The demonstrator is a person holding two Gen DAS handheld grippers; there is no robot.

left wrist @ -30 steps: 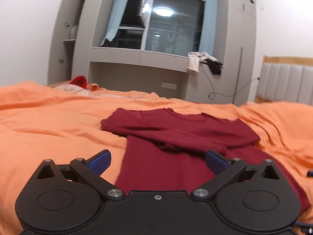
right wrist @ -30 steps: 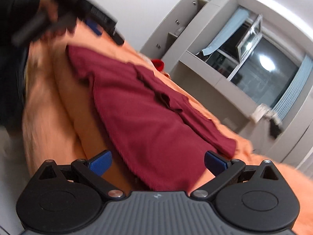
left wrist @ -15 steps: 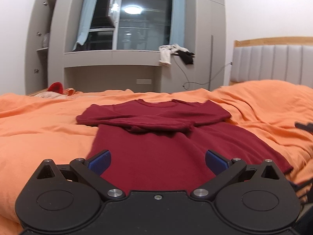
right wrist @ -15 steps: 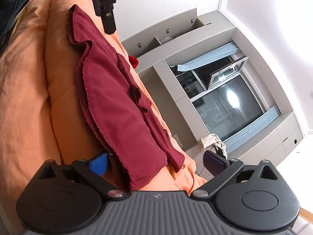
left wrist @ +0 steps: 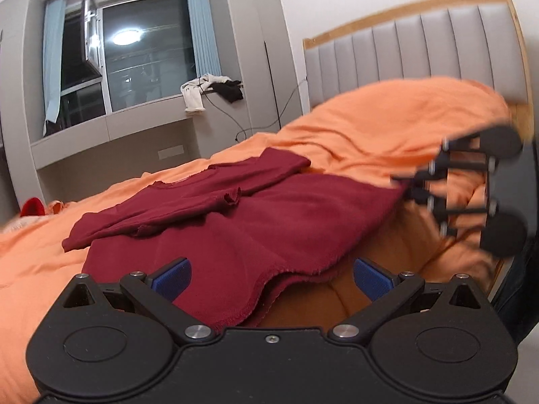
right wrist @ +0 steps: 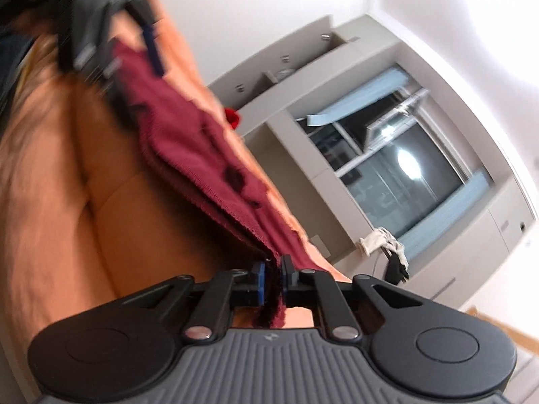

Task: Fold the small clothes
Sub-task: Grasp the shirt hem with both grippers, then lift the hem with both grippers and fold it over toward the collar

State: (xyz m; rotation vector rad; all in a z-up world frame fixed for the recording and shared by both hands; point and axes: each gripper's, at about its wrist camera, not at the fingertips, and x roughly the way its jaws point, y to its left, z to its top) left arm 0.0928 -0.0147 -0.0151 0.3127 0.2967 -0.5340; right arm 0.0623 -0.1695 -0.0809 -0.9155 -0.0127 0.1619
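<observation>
A dark red shirt (left wrist: 256, 222) lies on the orange bedspread (left wrist: 370, 128), its sleeves folded across the chest. My left gripper (left wrist: 269, 274) is open, its blue pads on either side of the shirt's near hem, which lifts in a fold. My right gripper (right wrist: 272, 281) is shut on the shirt's hem corner (right wrist: 273, 306). In the left wrist view it shows blurred at the shirt's right corner (left wrist: 404, 185). The left gripper appears blurred at the far end of the hem in the right wrist view (right wrist: 101, 43).
A grey padded headboard (left wrist: 421, 50) stands at the right. Grey cabinets and a window (left wrist: 145, 57) lie beyond the bed, with white and black clothes (left wrist: 209, 91) on the ledge. A red item (left wrist: 32, 207) sits at the far left.
My right gripper has closed on the shirt's hem corner and lifted it. My left gripper has turned and moved over the near hem, still open.
</observation>
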